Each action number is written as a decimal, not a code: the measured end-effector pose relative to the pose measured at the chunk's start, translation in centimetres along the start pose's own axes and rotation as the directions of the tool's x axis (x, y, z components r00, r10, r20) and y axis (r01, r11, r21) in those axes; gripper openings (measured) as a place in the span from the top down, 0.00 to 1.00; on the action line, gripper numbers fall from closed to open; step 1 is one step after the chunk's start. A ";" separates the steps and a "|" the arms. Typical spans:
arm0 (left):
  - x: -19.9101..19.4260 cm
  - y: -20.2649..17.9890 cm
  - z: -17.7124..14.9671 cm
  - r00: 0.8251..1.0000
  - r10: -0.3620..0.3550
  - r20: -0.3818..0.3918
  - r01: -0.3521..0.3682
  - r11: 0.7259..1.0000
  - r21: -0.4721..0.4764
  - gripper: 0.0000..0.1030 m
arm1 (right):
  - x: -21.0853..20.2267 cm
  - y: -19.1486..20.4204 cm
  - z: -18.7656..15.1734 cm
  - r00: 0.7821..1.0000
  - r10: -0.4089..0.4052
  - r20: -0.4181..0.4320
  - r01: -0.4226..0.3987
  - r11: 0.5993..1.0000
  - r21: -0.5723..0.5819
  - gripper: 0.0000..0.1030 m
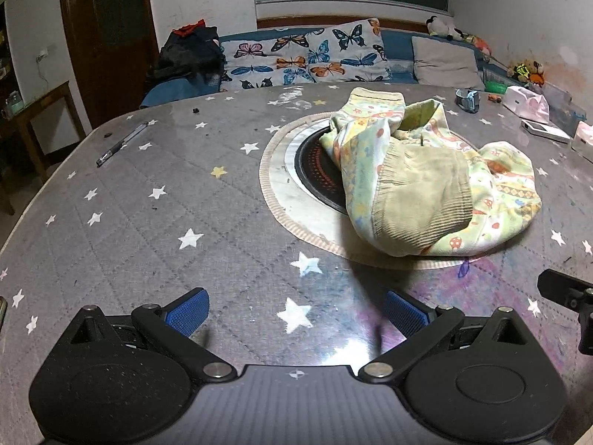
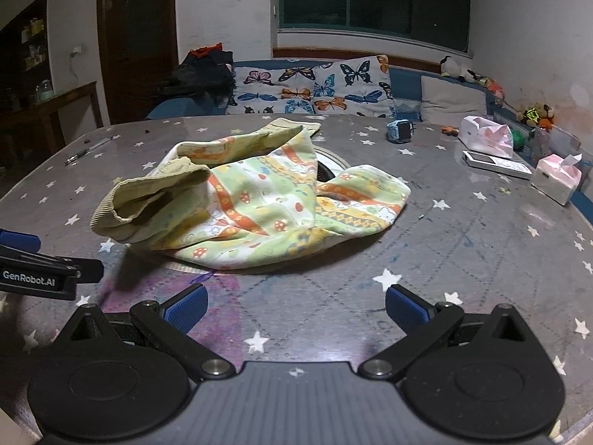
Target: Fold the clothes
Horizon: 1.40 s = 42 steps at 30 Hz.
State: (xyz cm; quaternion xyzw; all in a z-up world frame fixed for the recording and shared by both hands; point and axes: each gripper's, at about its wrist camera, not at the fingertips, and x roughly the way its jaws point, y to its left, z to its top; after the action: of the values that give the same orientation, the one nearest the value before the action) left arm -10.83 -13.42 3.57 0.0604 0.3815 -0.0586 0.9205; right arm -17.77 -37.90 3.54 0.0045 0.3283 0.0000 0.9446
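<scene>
- Two grippers, each with two blue pads: left gripper (image 1: 296,313) and right gripper (image 2: 296,307) both spread wide, holding nothing, above the starred table (image 1: 148,230).
- One crumpled garment (image 2: 252,200), printed green-yellow with ribbed cuffs, lies at twelve o'clock from the right gripper, one o'clock from the left, untouched.
- One pen (image 1: 124,142) at ten o'clock.
- Two tissue packs (image 2: 556,178) at two o'clock.

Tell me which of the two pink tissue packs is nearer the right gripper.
The pink tissue pack at the table's right edge, beside the white device, is nearer. The other tissue pack lies farther back, near the blue watch.
</scene>
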 end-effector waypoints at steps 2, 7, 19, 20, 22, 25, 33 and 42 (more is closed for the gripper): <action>0.0 -0.1 0.0 1.000 -0.002 -0.001 0.002 1.000 0.004 0.00 | 0.1 0.1 0.0 1.000 0.002 0.000 -0.002 1.000 0.001 0.00; -0.1 -0.5 0.1 1.000 -0.002 -0.006 0.002 1.000 0.016 0.00 | 0.1 0.1 0.1 1.000 0.011 -0.003 -0.011 1.000 0.005 0.00; 0.1 -0.7 0.6 1.000 -0.001 -0.011 0.002 0.999 0.046 0.00 | 0.6 0.4 0.5 1.000 0.026 -0.009 -0.026 1.000 -0.002 0.00; 0.1 -0.8 0.7 1.000 0.001 -0.011 0.000 0.999 0.048 0.00 | 0.7 0.4 0.6 1.000 0.029 -0.010 -0.029 1.000 -0.003 0.00; 0.2 -0.9 0.8 1.000 0.004 -0.010 -0.003 0.999 0.051 0.00 | 0.8 0.4 0.7 0.999 0.033 -0.009 -0.033 0.999 -0.004 0.00; 0.2 -0.9 1.1 1.000 0.006 -0.010 -0.005 0.999 0.054 0.00 | 1.0 0.5 0.9 0.999 0.037 -0.009 -0.037 0.999 -0.003 0.00; -0.1 -0.3 2.5 1.000 -0.007 0.006 0.007 0.998 0.058 0.00 | 1.5 0.7 1.8 0.998 0.058 -0.010 -0.058 0.998 -0.013 0.01; -1.9 1.0 6.3 0.996 -0.039 0.086 0.032 0.996 0.088 0.00 | 2.3 0.1 4.1 0.993 0.118 -0.011 -0.118 0.993 -0.013 0.08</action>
State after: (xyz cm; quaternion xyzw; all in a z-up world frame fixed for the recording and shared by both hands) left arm -7.65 -13.32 9.35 0.0910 0.3390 -0.0940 0.9316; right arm -13.45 -37.82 5.33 0.0176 0.3321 0.0582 0.9413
